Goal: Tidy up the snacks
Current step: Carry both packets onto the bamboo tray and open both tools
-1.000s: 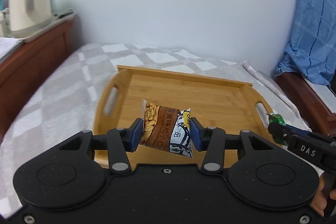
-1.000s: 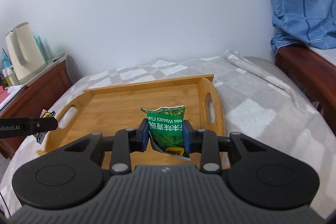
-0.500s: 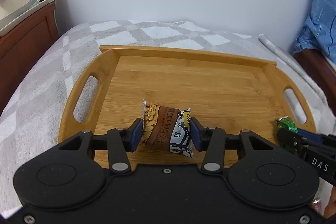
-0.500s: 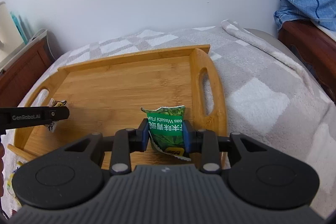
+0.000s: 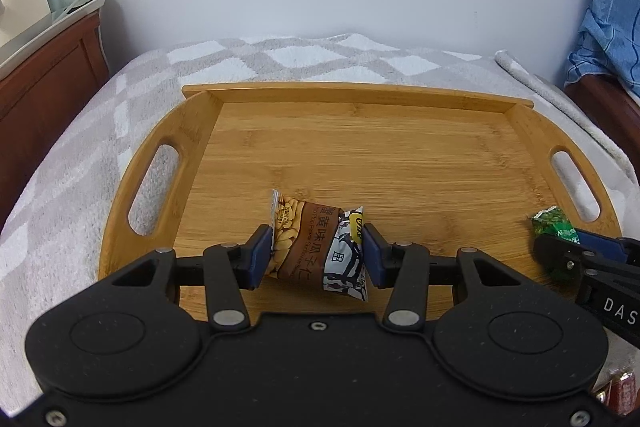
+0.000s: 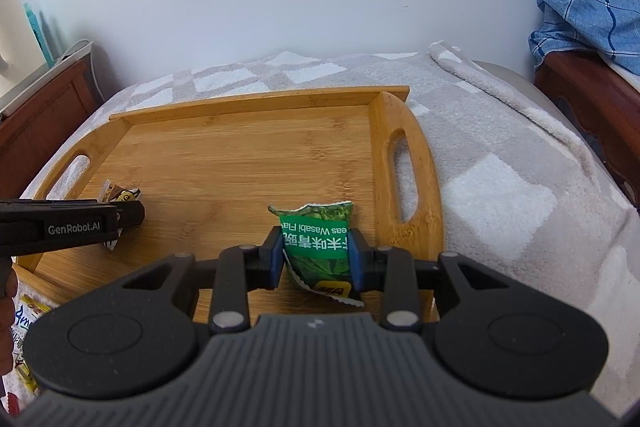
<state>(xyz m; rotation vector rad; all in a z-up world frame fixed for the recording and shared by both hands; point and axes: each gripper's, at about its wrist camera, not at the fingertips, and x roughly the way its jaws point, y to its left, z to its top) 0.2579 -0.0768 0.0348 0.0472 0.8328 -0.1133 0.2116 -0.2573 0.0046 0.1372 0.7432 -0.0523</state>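
Bamboo tray [image 5: 400,115] lies on a checked blanket [image 5: 80,147], its floor bare; the left gripper [image 5: 316,253] pinches a brown seed packet [image 5: 316,247] over the tray's seven-o'clock area, and the right gripper [image 6: 316,255] pinches a green wasabi packet [image 6: 318,247] near the five-o'clock corner beside the handle slot; this looks like the placing step; next, I judge, each should lower to the wood and spread its fingers, the packets set well apart.

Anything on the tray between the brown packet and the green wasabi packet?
No. Left wrist view shows bare bamboo tray between the brown snack packet and green wasabi packet.
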